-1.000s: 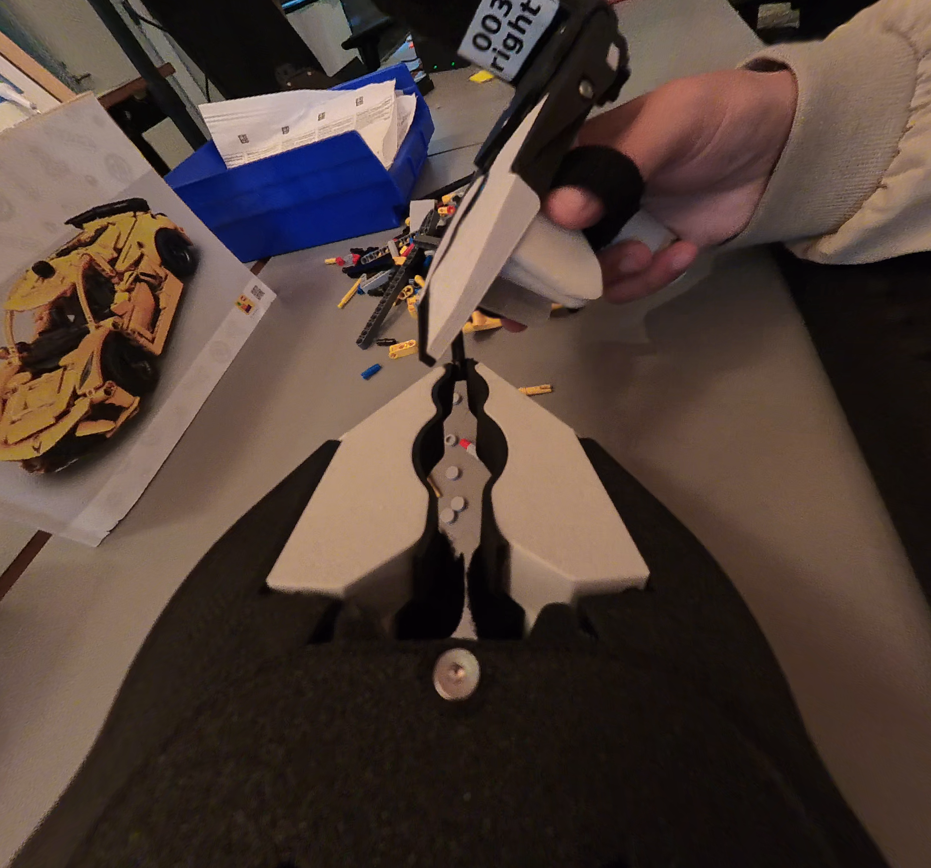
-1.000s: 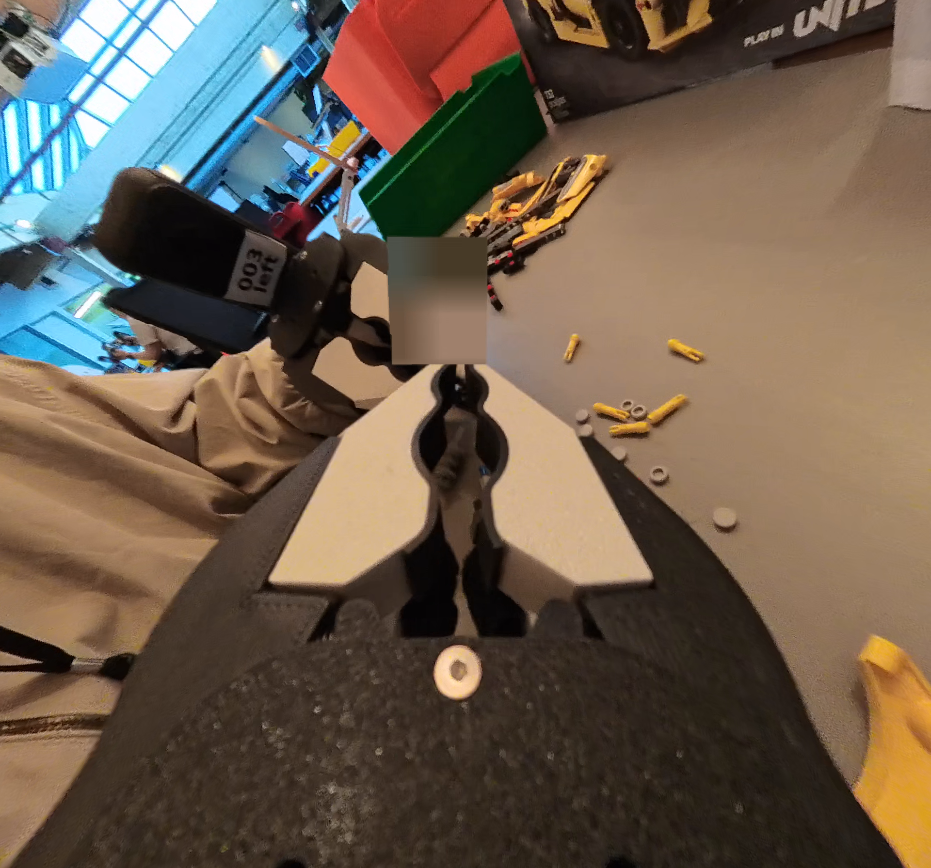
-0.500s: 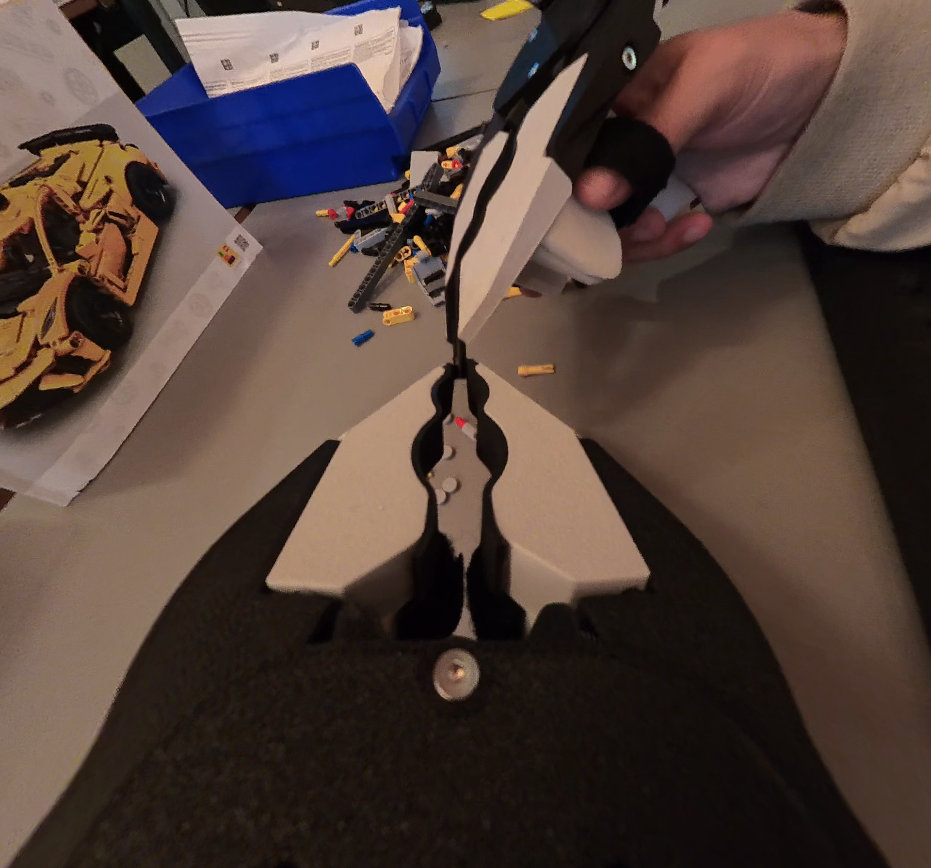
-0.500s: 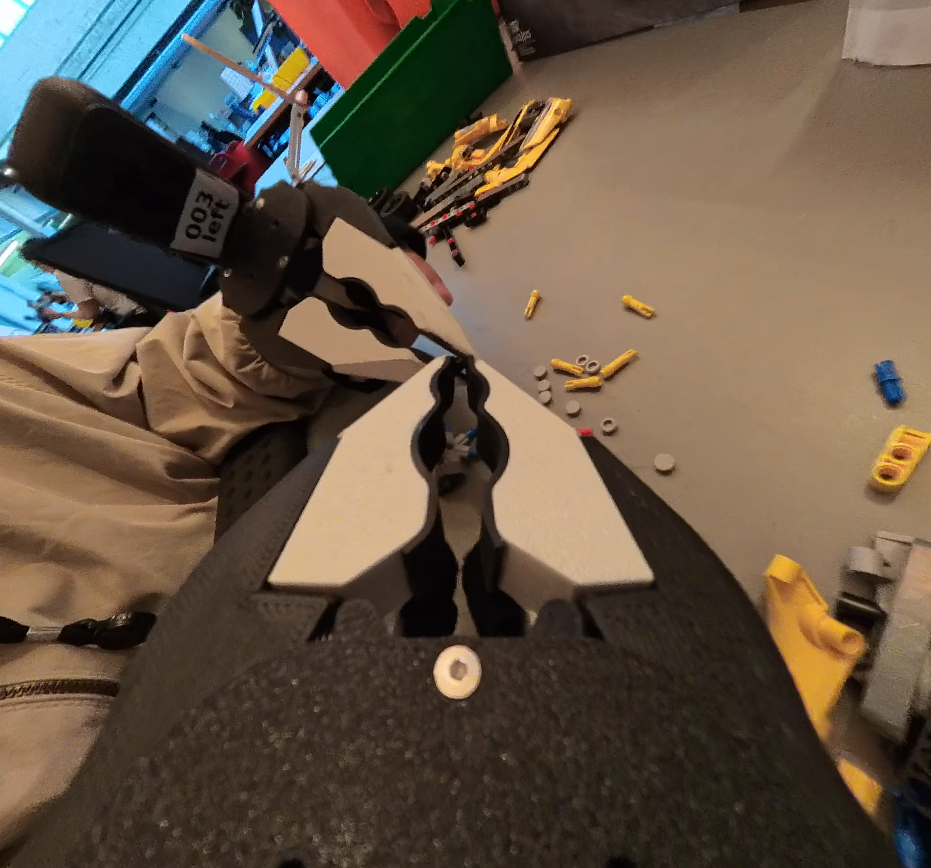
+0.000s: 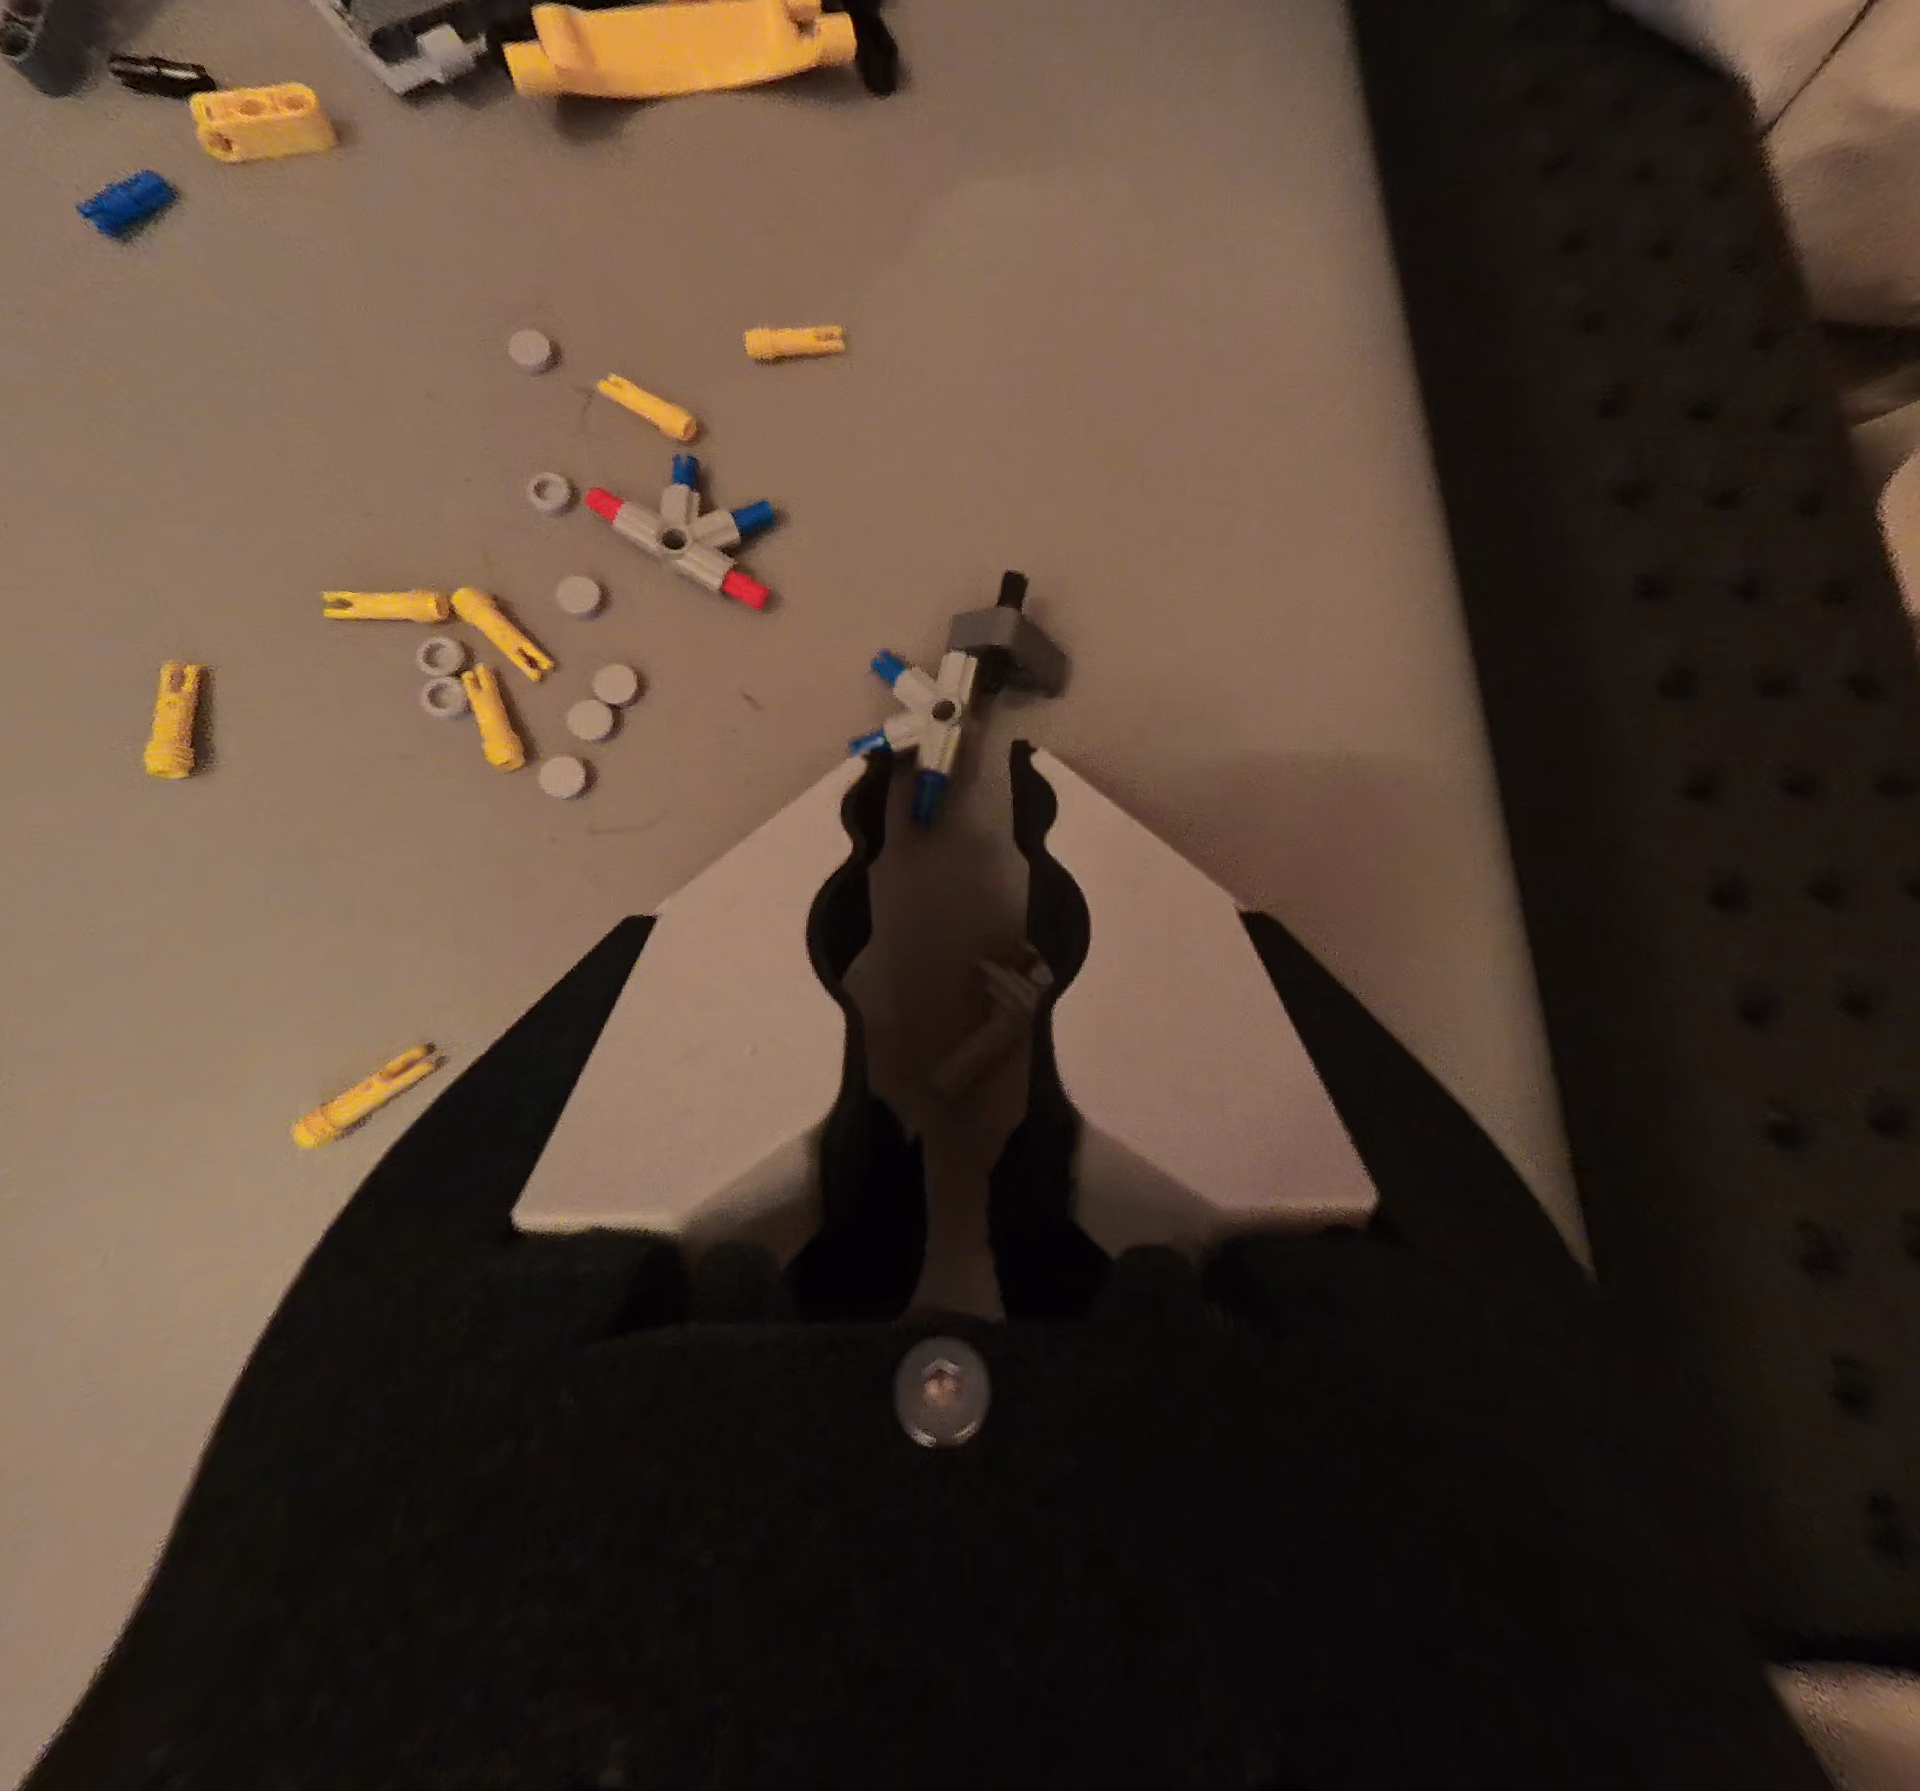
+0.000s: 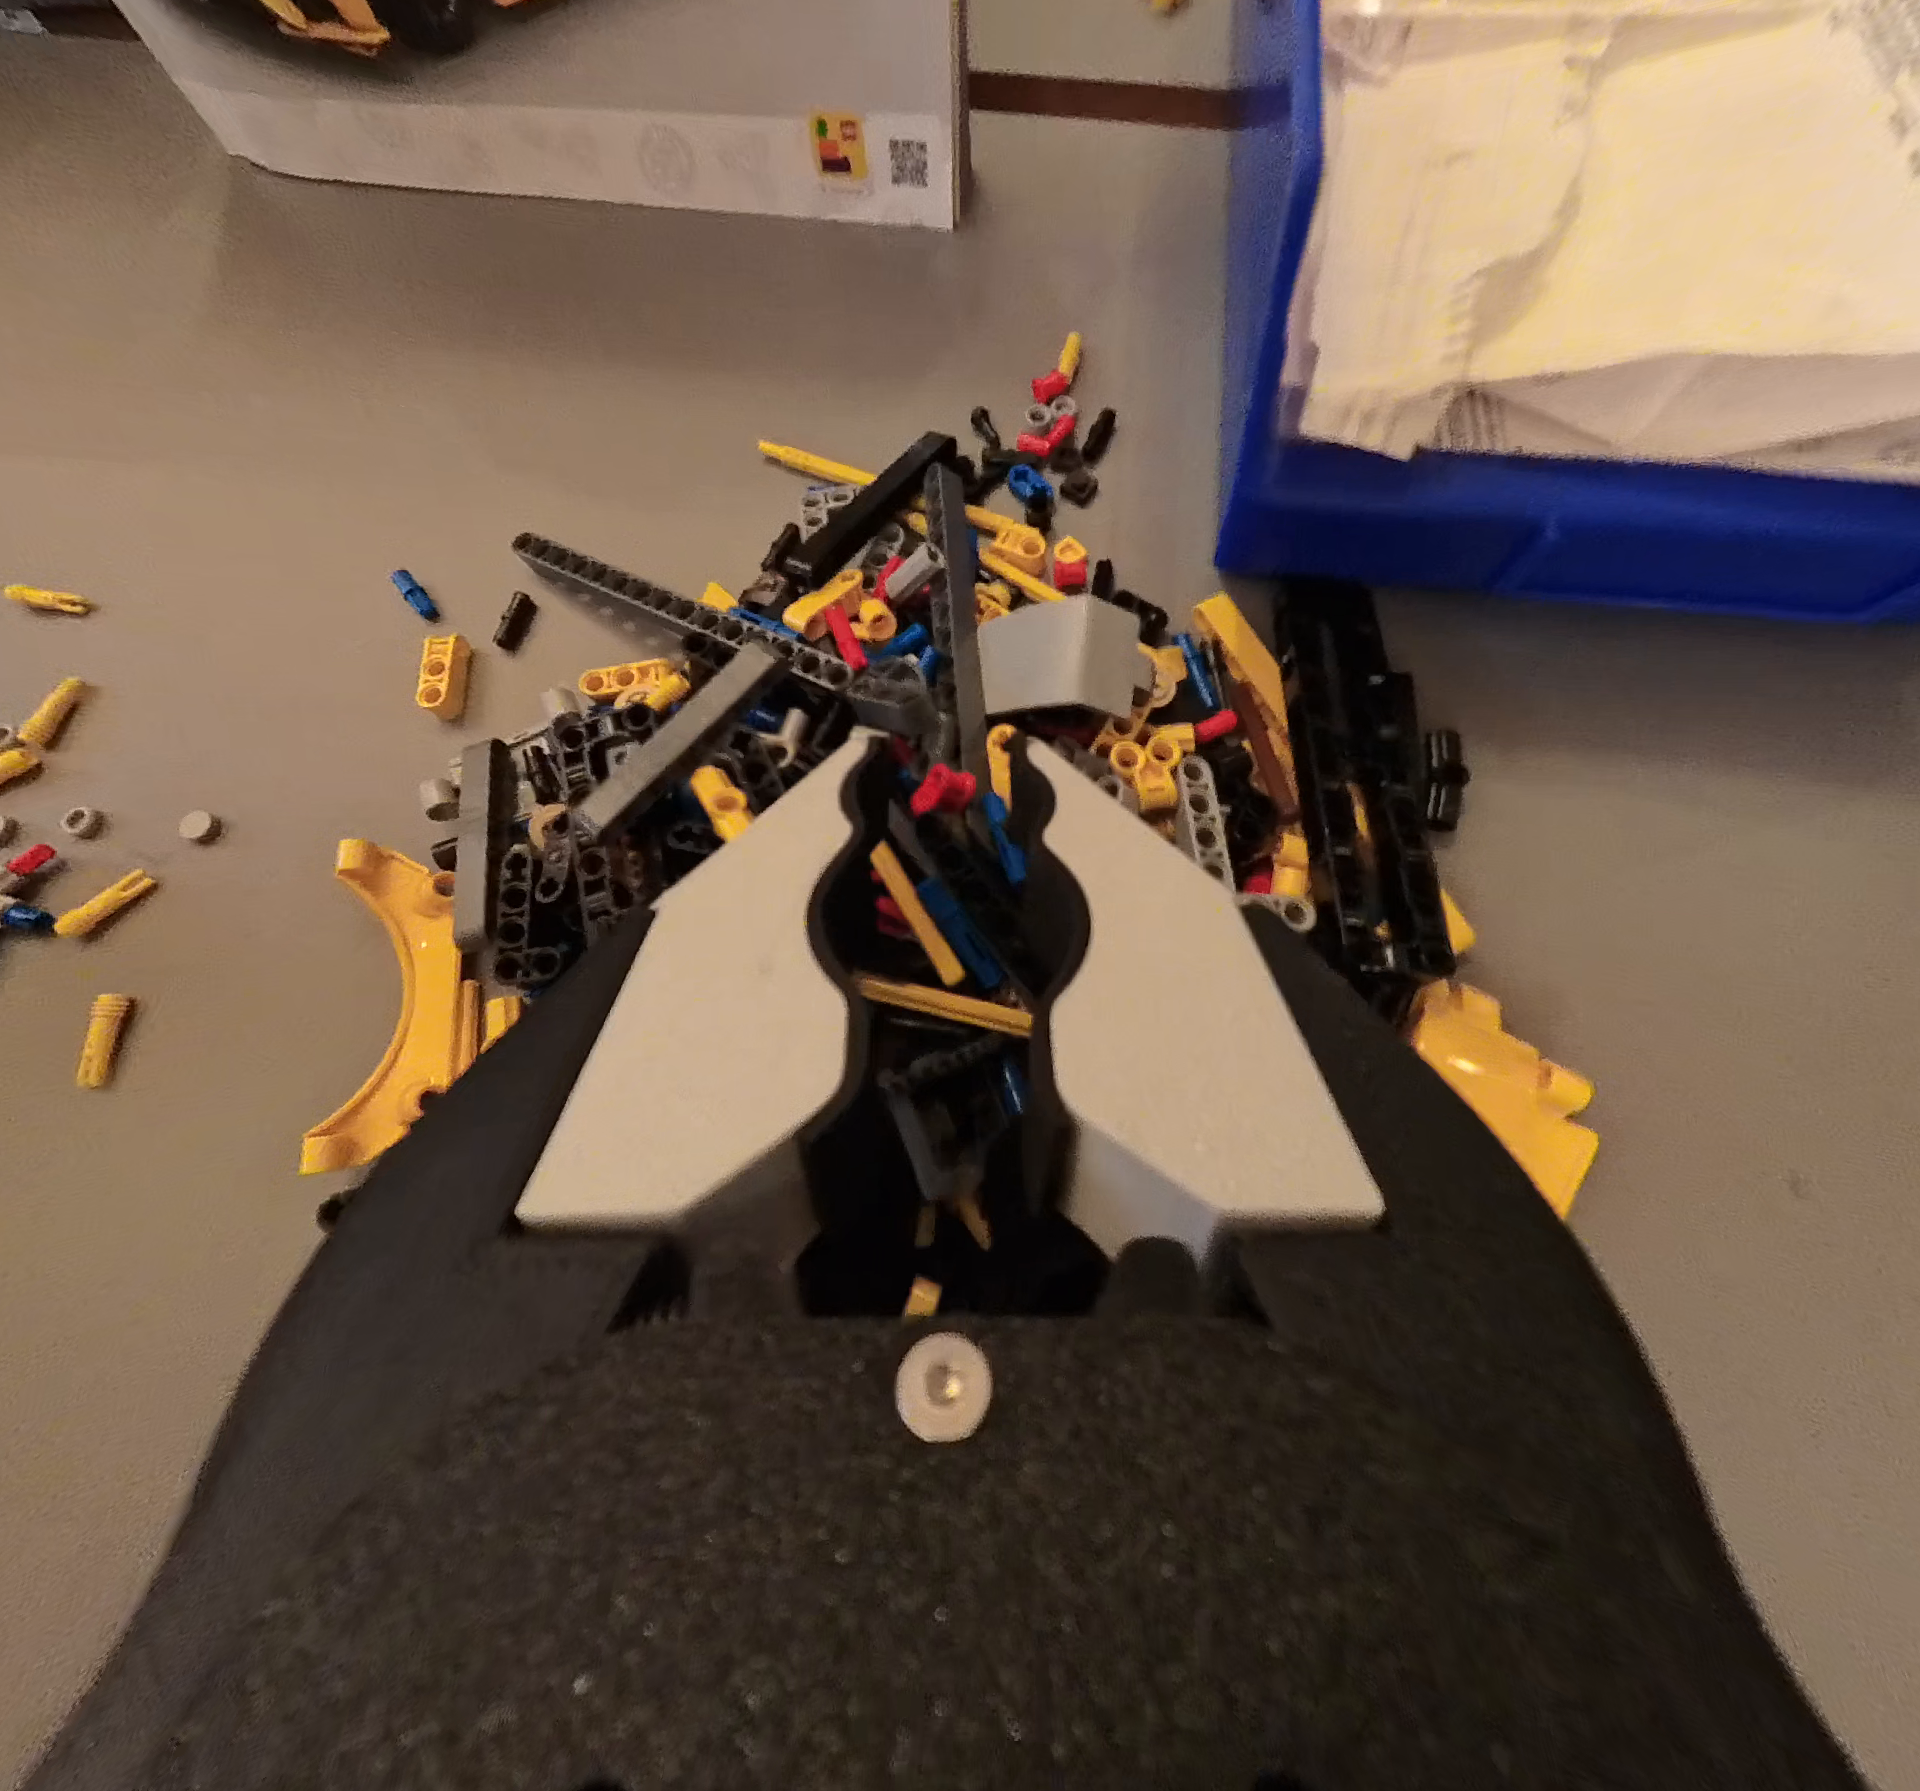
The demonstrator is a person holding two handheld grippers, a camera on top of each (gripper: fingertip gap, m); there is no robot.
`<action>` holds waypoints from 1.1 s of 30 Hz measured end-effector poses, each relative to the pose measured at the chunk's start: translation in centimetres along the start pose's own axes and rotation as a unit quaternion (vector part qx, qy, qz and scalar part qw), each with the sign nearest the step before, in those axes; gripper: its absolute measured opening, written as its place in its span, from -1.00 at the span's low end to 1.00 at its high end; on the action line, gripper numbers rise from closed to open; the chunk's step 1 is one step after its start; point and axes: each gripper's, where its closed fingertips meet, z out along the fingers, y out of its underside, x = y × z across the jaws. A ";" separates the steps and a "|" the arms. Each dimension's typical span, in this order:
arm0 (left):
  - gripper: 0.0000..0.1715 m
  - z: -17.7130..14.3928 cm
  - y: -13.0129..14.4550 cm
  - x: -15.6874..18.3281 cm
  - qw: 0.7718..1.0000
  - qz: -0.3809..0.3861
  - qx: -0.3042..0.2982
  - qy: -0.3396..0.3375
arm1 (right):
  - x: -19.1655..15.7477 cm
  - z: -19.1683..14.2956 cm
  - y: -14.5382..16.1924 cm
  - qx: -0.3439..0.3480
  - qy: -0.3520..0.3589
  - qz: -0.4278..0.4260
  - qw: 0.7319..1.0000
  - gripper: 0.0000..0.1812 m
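Observation:
In the left wrist view my left gripper (image 5: 945, 754) is open just above the grey table (image 5: 1195, 391). A small assembly (image 5: 943, 702), a light grey hub with blue pins and a dark grey connector, lies at its fingertips, with one blue pin between them. A second grey hub with red and blue pins (image 5: 675, 531) lies farther left. In the right wrist view my right gripper (image 6: 945, 754) is open and empty, low over a pile of loose building parts (image 6: 935, 661). A small red connector (image 6: 943, 787) shows between its tips.
Yellow pins (image 5: 499, 635) and grey round discs (image 5: 592, 718) lie scattered to the left. A blue bin with papers (image 6: 1558, 515) stands right of the pile. A box with a yellow car picture (image 6: 582, 79) stands behind. Black perforated material (image 5: 1662, 598) borders the table's right edge. My right fingertips sit around 30 centimeters from my left ones.
Both grippers were shut, tip to tip on the small assembly above the table. Now both are open and apart: the assembly lies on the table, and the right gripper is over the pile.

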 end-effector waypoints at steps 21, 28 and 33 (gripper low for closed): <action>-0.93 -3.0 -6.6 -1.8 0.962 0.165 0.138 -0.169 | -26.2 -5.7 1.8 0.029 -0.494 -0.179 0.850 -0.84; -0.93 -4.0 -7.6 -0.7 0.960 0.163 0.176 -0.143 | -25.9 -6.9 1.3 0.037 -0.517 -0.186 0.835 -0.85; -0.95 -4.5 -7.2 -0.9 0.962 0.158 0.167 -0.145 | -25.3 -7.6 0.8 0.043 -0.531 -0.173 0.829 -0.85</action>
